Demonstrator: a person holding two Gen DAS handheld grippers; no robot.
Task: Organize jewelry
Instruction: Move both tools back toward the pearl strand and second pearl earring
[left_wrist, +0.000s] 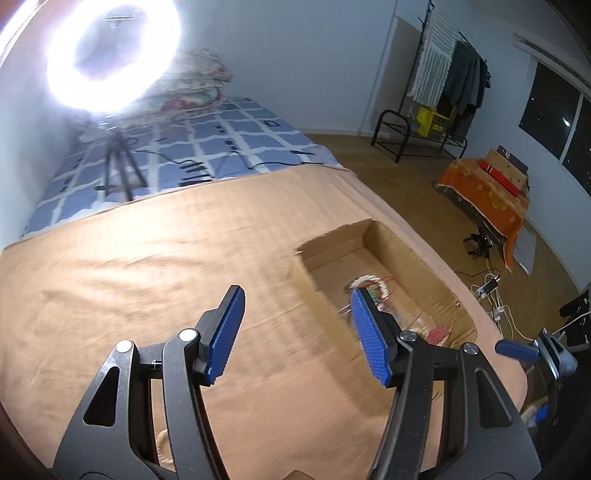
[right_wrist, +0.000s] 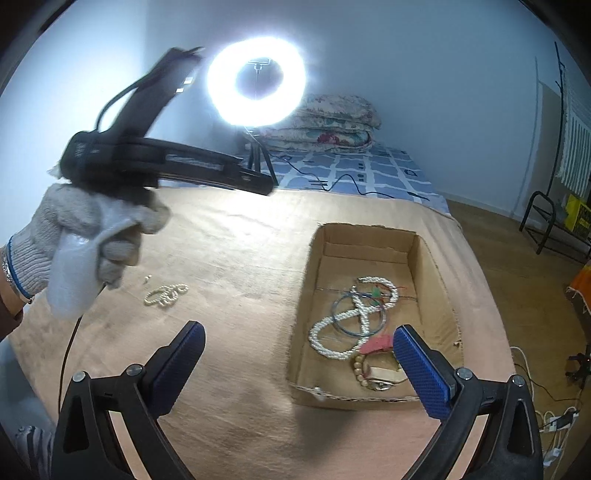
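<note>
An open cardboard box (right_wrist: 432, 266) lies on the tan cloth, also in the left wrist view (left_wrist: 391, 243). It holds a long pearl necklace (right_wrist: 332, 332), thin bangles (right_wrist: 341, 306), a pink piece (right_wrist: 375, 344) and a beaded bracelet (right_wrist: 360, 369). A small pearl string (right_wrist: 166, 293) lies loose on the cloth to the left of the box. My left gripper (left_wrist: 295, 314) is open and empty above the cloth, left of the box. My right gripper (right_wrist: 299, 343) is open and empty, low over the box's near left corner. A gloved hand (right_wrist: 85, 236) holds the left gripper, raised at the upper left.
A bright ring light on a tripod (right_wrist: 256, 79) stands behind the cloth on a blue checked bed (right_wrist: 369, 170). Folded quilts (right_wrist: 325, 122) lie at the bed's head. The floor at right holds a clothes rack (left_wrist: 443, 74), cables (left_wrist: 491, 291) and an orange-covered bundle (left_wrist: 487, 192).
</note>
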